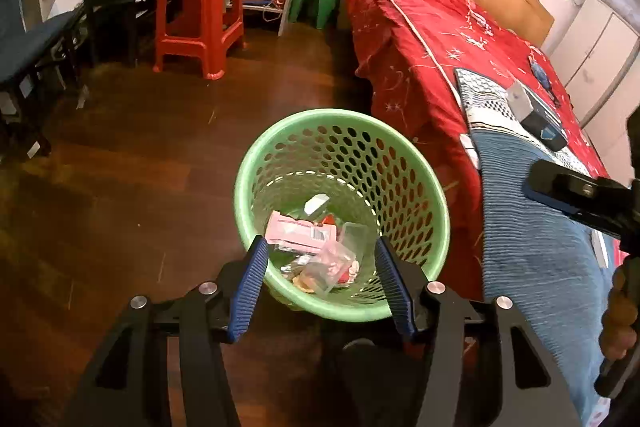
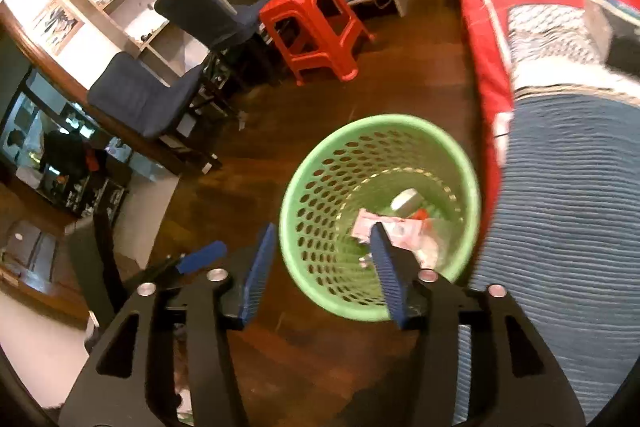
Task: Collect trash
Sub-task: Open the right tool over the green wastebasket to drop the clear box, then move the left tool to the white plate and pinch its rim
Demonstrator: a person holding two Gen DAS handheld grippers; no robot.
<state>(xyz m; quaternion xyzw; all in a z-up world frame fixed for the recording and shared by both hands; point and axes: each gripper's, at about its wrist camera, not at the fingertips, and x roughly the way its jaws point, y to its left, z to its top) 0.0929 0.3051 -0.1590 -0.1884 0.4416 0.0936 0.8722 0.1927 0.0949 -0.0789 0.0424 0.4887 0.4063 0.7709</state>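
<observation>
A green perforated basket (image 1: 340, 115) (image 2: 380, 119) stands on the wooden floor beside the bed. Inside lie a pink wrapper (image 1: 296, 231) (image 2: 406, 229), a clear plastic bag (image 1: 336, 259) and a small white piece (image 1: 316, 203) (image 2: 406, 201). My left gripper (image 1: 321, 241) hangs open over the basket's near rim with nothing between its blue pads. My right gripper (image 2: 323, 227) is open and empty too, straddling the basket's left wall from above. In the left wrist view one of the right gripper's fingers (image 1: 560, 187) reaches in from the right, with a hand (image 1: 620, 307) behind it.
The bed with a red cover (image 1: 440, 39) and a blue ribbed blanket (image 1: 532, 227) borders the basket on the right; a box (image 1: 536, 115) lies on it. A red stool (image 1: 200, 19), a green stool (image 1: 316, 3) and dark chairs (image 2: 140, 99) stand farther back. Bare floor lies to the left.
</observation>
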